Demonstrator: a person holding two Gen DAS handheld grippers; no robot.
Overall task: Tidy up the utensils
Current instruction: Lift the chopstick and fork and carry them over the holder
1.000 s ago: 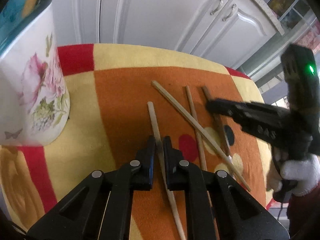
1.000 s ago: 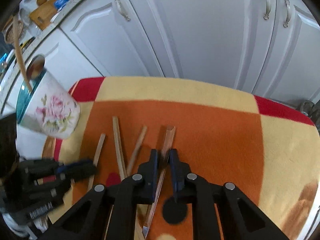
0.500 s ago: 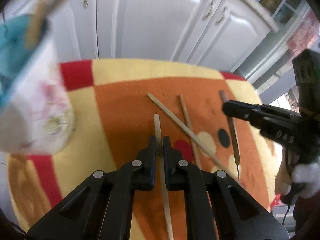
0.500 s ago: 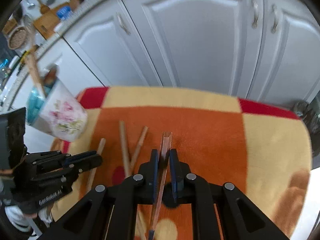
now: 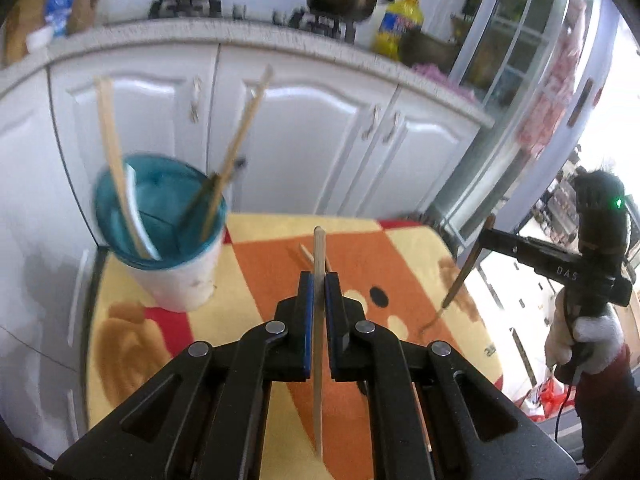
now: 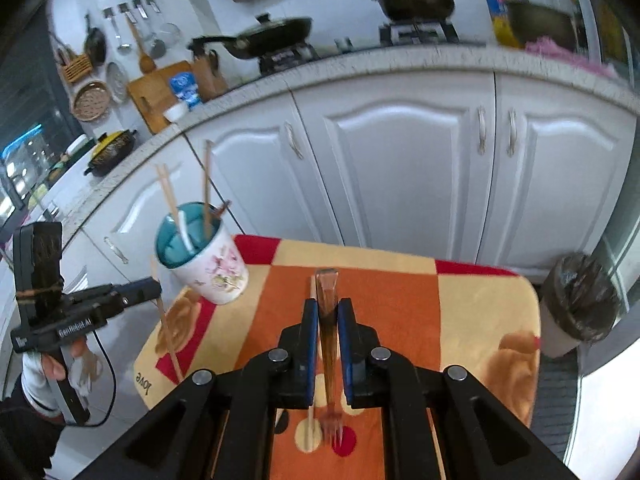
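Observation:
My left gripper point(image 5: 319, 280) is shut on a pale wooden chopstick point(image 5: 318, 344) and holds it lifted above the table, to the right of the floral cup point(image 5: 168, 248). The cup has a teal inside and holds several sticks. My right gripper point(image 6: 328, 312) is shut on a brown translucent fork point(image 6: 329, 356), tines hanging down, raised above the table. In the right wrist view the cup point(image 6: 204, 256) stands at the table's far left, and my left gripper point(image 6: 140, 290) holds its chopstick point(image 6: 166, 328) beside it. My right gripper point(image 5: 490, 236) and fork point(image 5: 466, 268) show at the right in the left wrist view.
The small table is covered by an orange, yellow and red cloth point(image 6: 400, 304). Two chopsticks point(image 6: 310, 424) still lie on it. White kitchen cabinets point(image 6: 400, 168) stand behind. A lined bin point(image 6: 576, 304) stands on the floor to the right.
Both grippers have risen from the cloth, each lifting its item. The left one carries its chopstick up near the cup; the right one carries the fork up.

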